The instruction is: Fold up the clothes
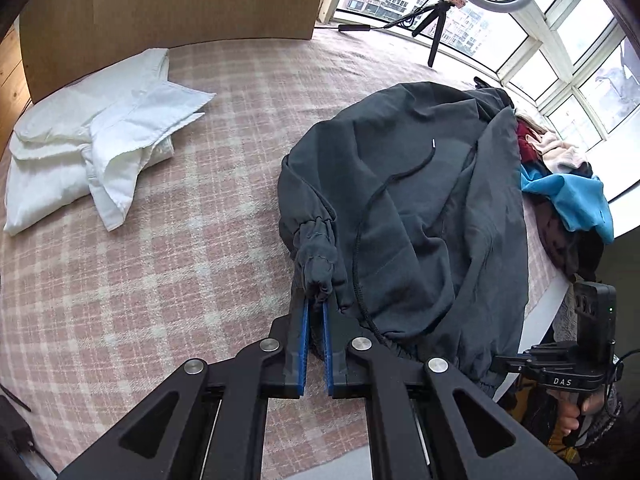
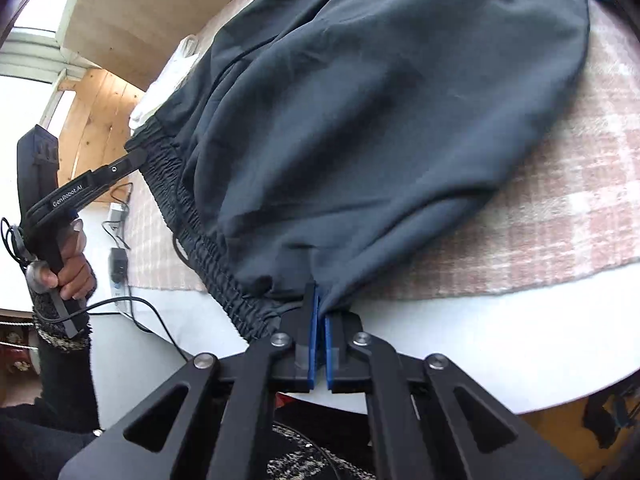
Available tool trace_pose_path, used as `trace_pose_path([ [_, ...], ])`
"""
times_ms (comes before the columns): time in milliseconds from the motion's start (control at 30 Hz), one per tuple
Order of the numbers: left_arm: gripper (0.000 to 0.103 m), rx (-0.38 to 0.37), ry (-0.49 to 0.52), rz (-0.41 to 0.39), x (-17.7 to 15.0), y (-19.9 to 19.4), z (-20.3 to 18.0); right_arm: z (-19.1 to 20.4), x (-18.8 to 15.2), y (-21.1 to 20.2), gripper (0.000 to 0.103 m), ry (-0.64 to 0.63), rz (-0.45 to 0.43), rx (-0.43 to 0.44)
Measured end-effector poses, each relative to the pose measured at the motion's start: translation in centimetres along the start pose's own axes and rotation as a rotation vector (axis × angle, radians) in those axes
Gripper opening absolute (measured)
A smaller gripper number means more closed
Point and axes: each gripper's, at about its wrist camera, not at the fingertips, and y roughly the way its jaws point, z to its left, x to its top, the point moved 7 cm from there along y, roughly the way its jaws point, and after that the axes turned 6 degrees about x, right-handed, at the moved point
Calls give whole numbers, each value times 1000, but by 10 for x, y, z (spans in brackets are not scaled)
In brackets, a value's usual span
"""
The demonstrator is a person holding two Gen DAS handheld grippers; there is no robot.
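Observation:
Dark grey trousers (image 1: 420, 200) with an elastic waistband and a black drawstring lie on the pink plaid bed cover (image 1: 160, 260). My left gripper (image 1: 316, 300) is shut on a gathered cuff of the trousers. My right gripper (image 2: 320, 304) is shut on the trouser fabric beside the elastic waistband (image 2: 192, 208) near the bed's front edge. The trousers (image 2: 380, 120) fill most of the right wrist view. The right gripper also shows in the left wrist view (image 1: 516, 360), and the left gripper in the right wrist view (image 2: 134, 158) at the waistband.
A folded white garment (image 1: 88, 140) lies at the far left of the bed. A heap of coloured clothes (image 1: 560, 176) sits at the far right. A tripod and ring light (image 1: 436, 20) stand by the window. Cables and a power adapter (image 2: 118, 264) lie at the bed's edge.

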Motion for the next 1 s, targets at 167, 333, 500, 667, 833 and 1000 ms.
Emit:
trace_pose_path([
  [167, 5, 18, 55, -108, 45, -43, 8, 32, 10, -49, 3, -42, -112, 43],
  [333, 5, 66, 68, -187, 54, -97, 47, 109, 2, -35, 3, -254, -23, 60],
  [500, 5, 230, -12, -172, 32, -114, 125, 204, -21, 48, 3, -459, 179, 133],
  [667, 12, 468, -37, -20, -5, -78, 192, 218, -25, 68, 7, -486, 281, 144],
  [833, 13, 625, -32, -3, -18, -77, 210, 212, -21, 65, 21, -485, 341, 139],
  [1000, 14, 570, -43, -93, -7, -108, 173, 173, 36, 13, 33, -408, 206, 43],
])
